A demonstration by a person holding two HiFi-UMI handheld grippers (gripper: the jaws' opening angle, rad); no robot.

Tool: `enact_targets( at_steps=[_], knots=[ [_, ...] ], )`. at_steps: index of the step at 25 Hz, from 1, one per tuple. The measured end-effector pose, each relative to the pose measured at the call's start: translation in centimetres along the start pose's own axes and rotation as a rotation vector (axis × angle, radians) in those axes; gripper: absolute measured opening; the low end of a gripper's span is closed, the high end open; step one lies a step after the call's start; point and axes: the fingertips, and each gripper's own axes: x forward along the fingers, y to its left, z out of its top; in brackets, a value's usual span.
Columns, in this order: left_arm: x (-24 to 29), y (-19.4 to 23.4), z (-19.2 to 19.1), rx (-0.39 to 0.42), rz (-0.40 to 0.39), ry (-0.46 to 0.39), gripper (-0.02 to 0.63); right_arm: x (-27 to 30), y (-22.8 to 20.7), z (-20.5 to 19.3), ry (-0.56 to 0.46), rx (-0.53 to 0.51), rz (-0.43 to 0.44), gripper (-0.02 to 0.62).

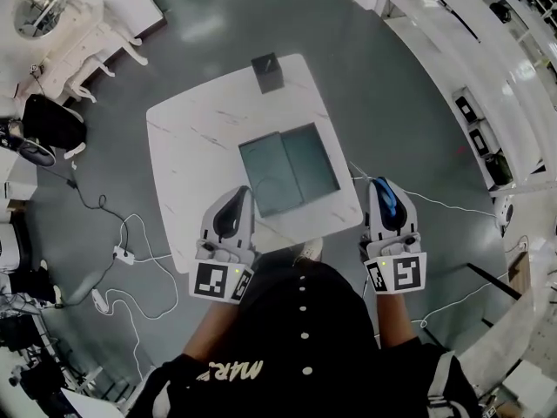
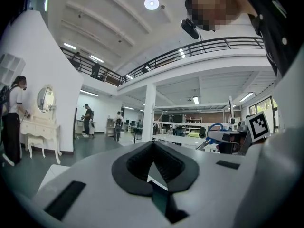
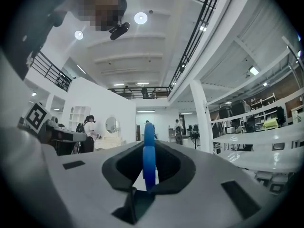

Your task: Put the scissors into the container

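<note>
Clamping the blue-handled scissors edge-on, the right gripper hovers off the table corner, short of the container; the left gripper is closed and empty. A slip here could drop them to the floor.

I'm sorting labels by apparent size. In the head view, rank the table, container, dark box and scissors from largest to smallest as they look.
1. table
2. container
3. dark box and scissors: unranked; only the scissors' blue handle shows, and it is nearer the camera.

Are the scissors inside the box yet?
Out. The right tool grips the scissors, off to the right of the container.
</note>
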Motion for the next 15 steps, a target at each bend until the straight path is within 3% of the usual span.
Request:
enact_targets(
  at_steps=[9, 15],
  knots=[
    [0.3, 4.3, 0.0, -0.018, 0.039, 0.007, 0.026, 5.0, 2.3, -3.4, 0.12, -0.001, 0.082, 0.058],
    [0.4, 6.5, -2.3, -0.05, 0.063, 0.065, 0.026, 8.7, 3.2, -7.8, 0.261, 0.006, 0.192, 0.058]
  ],
)
